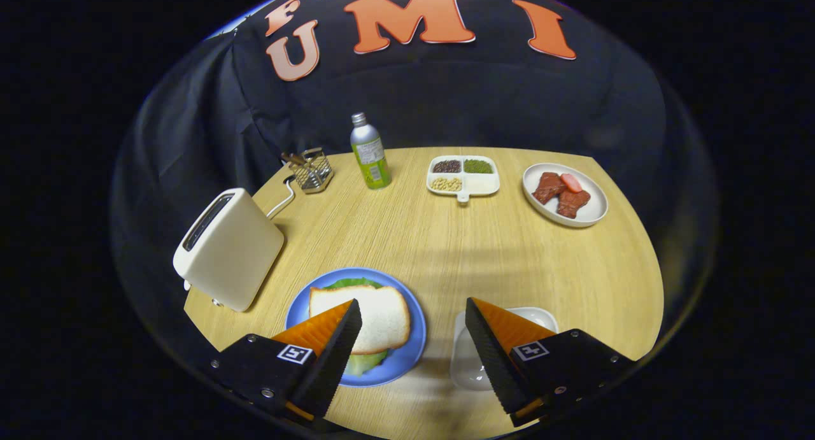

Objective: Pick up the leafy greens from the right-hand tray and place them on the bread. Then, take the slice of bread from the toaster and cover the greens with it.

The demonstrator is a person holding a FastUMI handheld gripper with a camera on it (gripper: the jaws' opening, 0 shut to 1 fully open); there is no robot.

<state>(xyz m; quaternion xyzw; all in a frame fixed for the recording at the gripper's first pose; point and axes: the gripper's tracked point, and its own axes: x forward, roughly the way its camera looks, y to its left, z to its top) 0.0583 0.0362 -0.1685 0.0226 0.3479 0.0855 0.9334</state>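
Gripper (414, 312) held above the near edge of the wooden table (446, 249), looking down and forward across it. Fingers spread wide, nothing between them but bare tabletop; no hold on anything.

Left finger overlaps the blue plate (407, 357) as seen from here; cannot tell whether it touches. On that plate: one slice of bread (382, 316) lying flat on top, greens (350, 282) poking out from under it at the far edge and again at the near edge. Bread's domed top points right, toward the gap between the fingers; its long axis runs roughly left-right. Whether a second slice sits beneath cannot be told.

Right finger overlaps one white tray (468, 363), which looks bare where it shows.

Left of the plate, one toaster (228, 249), tilted in the view, slot on top running away from the gripper, cord trailing behind.

Far side of table, left to right: one wire basket (313, 170), one bottle (370, 151) standing upright, one divided dish (463, 176) with four compartments, three filled with grains or beans, and one white plate (565, 195) holding three reddish pieces.
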